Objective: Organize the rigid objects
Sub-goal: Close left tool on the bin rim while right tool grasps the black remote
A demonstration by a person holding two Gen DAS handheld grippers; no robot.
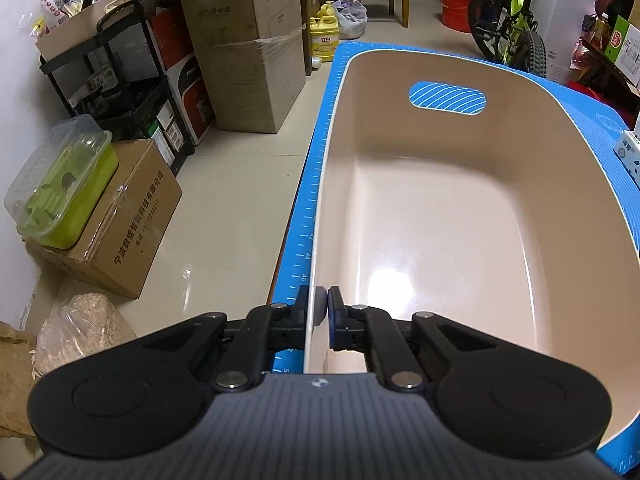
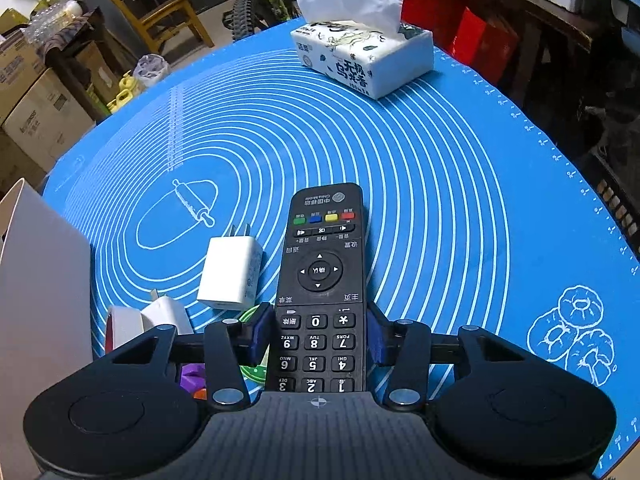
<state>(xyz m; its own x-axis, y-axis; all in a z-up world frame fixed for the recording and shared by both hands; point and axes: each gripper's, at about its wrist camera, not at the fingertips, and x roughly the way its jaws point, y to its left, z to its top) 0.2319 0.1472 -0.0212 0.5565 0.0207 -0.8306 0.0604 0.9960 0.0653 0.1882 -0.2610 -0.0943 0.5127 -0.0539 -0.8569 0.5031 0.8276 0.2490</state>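
left tool (image 1: 322,312) clamped on bin (image 1: 440,208) near-left rim | right tool (image 2: 318,336) straddles remote (image 2: 322,280), pad contact unclear | charger (image 2: 232,274) left of remote

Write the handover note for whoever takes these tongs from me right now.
Left tongs: shut on the near-left rim of the beige bin, steadying it. The bin is empty.
Right tongs: around the black remote, one pad on each long side; it is not clear whether they grip it yet. The remote lies flat on the blue mat.
White charger lies just left of the remote; more small items sit lower left, partly hidden. Tissue pack at the mat's far edge.
Done: nothing binned yet.
Left: lift the remote into the bin, then the charger and other items.
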